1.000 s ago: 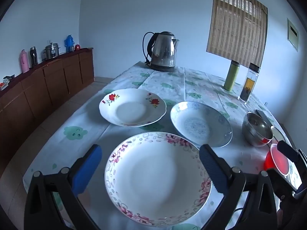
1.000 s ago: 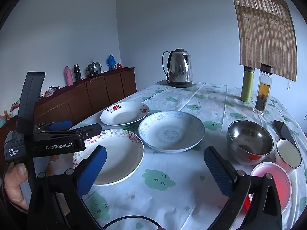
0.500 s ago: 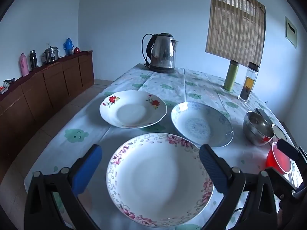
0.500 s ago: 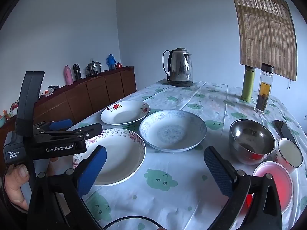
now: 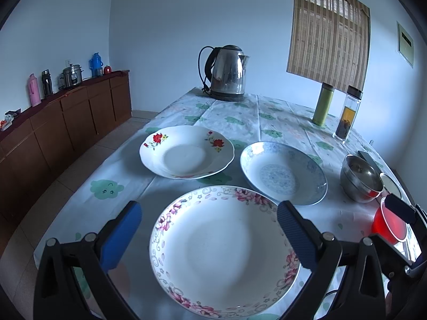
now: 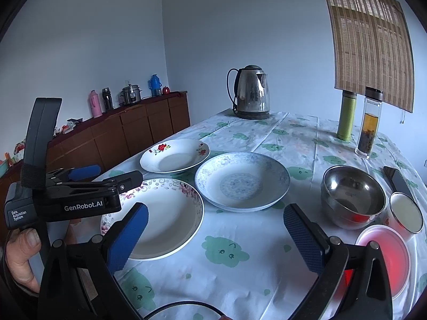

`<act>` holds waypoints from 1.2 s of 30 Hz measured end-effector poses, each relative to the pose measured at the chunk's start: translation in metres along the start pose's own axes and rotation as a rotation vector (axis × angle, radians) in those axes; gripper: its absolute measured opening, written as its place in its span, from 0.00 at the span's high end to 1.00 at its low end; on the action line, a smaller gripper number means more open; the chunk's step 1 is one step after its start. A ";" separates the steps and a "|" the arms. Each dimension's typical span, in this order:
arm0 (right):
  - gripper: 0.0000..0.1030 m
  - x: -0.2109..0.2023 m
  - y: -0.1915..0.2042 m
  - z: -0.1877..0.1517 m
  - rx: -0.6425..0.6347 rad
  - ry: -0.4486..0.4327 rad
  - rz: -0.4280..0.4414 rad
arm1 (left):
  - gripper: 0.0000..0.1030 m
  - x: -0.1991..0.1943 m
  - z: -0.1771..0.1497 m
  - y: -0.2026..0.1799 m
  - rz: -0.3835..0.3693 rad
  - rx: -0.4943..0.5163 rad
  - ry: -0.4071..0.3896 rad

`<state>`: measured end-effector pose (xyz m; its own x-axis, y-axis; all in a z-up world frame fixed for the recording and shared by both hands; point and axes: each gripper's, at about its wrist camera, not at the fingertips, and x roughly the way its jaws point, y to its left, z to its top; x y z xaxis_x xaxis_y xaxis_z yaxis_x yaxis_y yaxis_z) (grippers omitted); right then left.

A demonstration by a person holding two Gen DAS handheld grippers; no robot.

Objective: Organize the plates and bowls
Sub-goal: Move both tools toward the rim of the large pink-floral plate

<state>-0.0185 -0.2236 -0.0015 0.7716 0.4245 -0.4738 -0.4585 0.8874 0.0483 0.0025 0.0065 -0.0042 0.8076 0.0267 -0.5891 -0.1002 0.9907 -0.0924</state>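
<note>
White china lies spread out, nothing stacked: I judge the sorting barely begun. Going left to right in the left wrist view, my left gripper point(image 5: 209, 229) hangs over the near edge of the desk point(image 5: 280, 122), its fingers point(image 5: 121, 236) spread wide with nothing between them but the pink-flowered plate point(image 5: 225, 250) below, which fills the lower centre of the frame. I cannot tell whether either finger touches its rim. Above it, at mid frame, sits the red-flowered plate point(image 5: 186, 152), and just right of that the blue plate point(image 5: 283, 172); the three lie close together but apart, none overlapping.

Further right, at the frame's right edge, the steel bowl point(image 5: 361, 177) appears to sit nested in a red one. Beside it in the right wrist view are a small white-topped dish point(image 6: 405, 212) and the red bowl point(image 6: 384, 256) at lower right. My right gripper point(image 6: 214, 236) hovers above bare cloth between the plates and the bowls, fingers released, holding nothing.

Still to do, as I see it: gather three plates into one pile, then the bowls. The kettle point(image 5: 228, 73) and two bottles point(image 5: 336, 110) at the far end stay out of it.
</note>
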 end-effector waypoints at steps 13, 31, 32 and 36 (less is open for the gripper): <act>0.01 0.007 -0.003 -0.003 0.029 0.009 0.027 | 0.00 0.003 0.000 0.005 0.014 -0.004 -0.002; 0.01 0.015 0.001 -0.005 0.030 0.032 0.019 | 0.00 0.009 -0.003 0.011 0.023 -0.012 0.008; 0.01 0.016 0.000 -0.005 0.032 0.033 0.022 | 0.00 0.009 -0.003 0.012 0.023 -0.013 0.009; 0.01 0.016 0.002 -0.006 0.026 0.040 0.019 | 0.00 0.010 -0.003 0.013 0.025 -0.014 0.010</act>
<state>-0.0093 -0.2160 -0.0144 0.7441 0.4344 -0.5076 -0.4612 0.8837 0.0802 0.0076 0.0194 -0.0141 0.7990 0.0506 -0.5992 -0.1291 0.9876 -0.0888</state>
